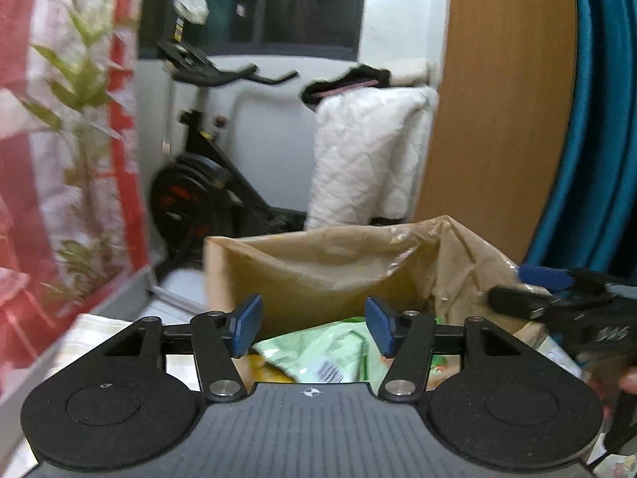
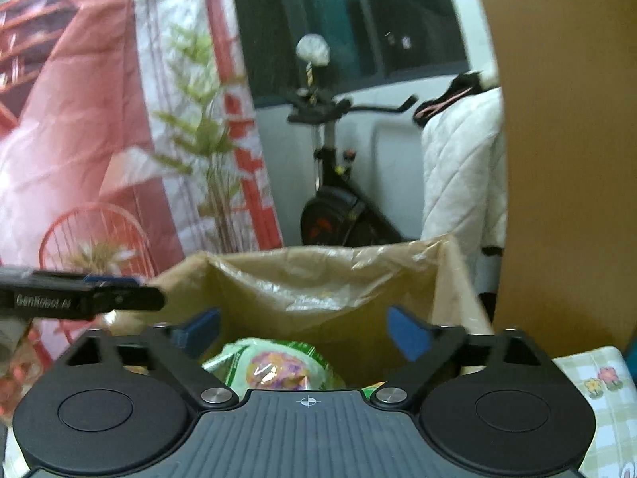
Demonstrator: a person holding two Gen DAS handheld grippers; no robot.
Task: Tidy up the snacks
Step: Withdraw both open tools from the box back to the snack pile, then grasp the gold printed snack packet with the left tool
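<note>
Brown cardboard box (image 2: 302, 318) lined with crinkled clear plastic, snack packets dropped inside
Green-and-white snack packet (image 2: 274, 366) lies in the bottom of the box, toward its near wall, with a pale green packet (image 1: 318, 346) beside it; to finish the drop well, lift both claws straight up clear of the liner so nothing snags. Left gripper (image 1: 314, 330) is spread partway, nothing between its blue pads, hovering above the packets. Right gripper (image 2: 304, 332) stands spread wide over the box and empty, touching nothing
</note>
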